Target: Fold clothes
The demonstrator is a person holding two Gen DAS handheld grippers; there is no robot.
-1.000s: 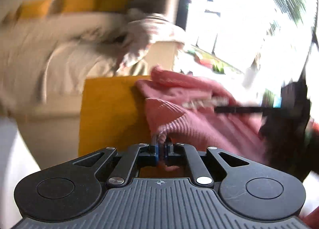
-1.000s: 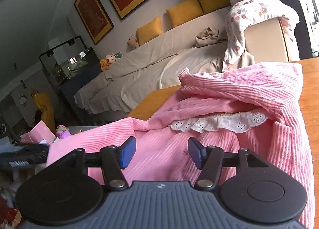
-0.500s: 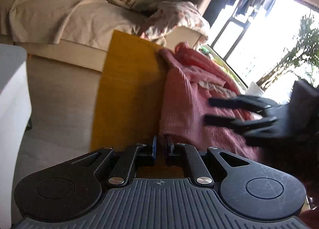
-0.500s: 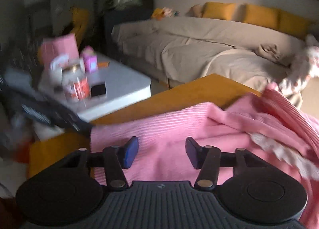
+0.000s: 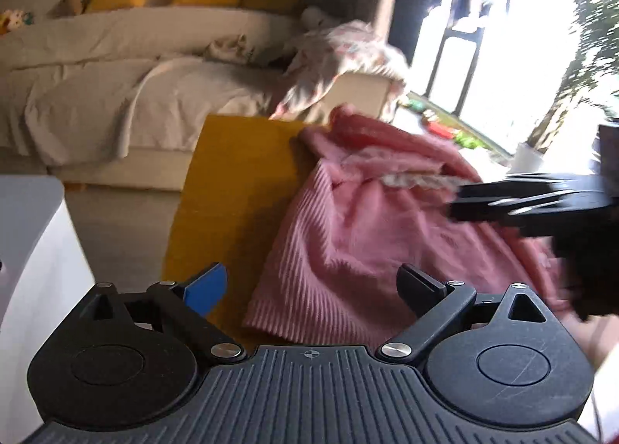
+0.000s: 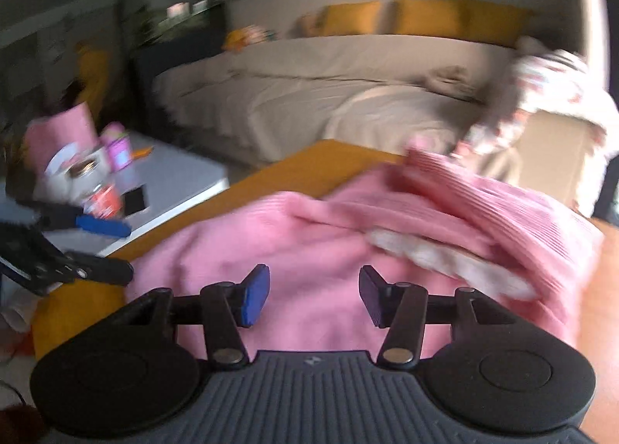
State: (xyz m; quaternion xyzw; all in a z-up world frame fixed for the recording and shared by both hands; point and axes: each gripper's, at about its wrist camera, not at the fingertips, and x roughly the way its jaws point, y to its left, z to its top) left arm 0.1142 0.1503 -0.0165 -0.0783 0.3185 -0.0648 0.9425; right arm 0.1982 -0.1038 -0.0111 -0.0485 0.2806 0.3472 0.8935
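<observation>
Left tool [image 5: 311,289], clamped on the hem a second ago, is now opening, nothing between its pads. Pink garment [image 5: 371,223] lies bunched on the table [image 5: 232,188]; right tool [image 6: 314,295] hovers part-open, empty. Fold incomplete.

Wrist views, close, sharing pink garment [image 5: 371,235], sofa [image 6: 348,95]

Left gripper [image 5: 311,289] jaws opening wide over the yellow wooden table [image 5: 232,188], the ribbed pink knit garment's [image 5: 348,235] hem lying loose between them; right gripper [image 5: 460,201] hovers above that garment.
</observation>
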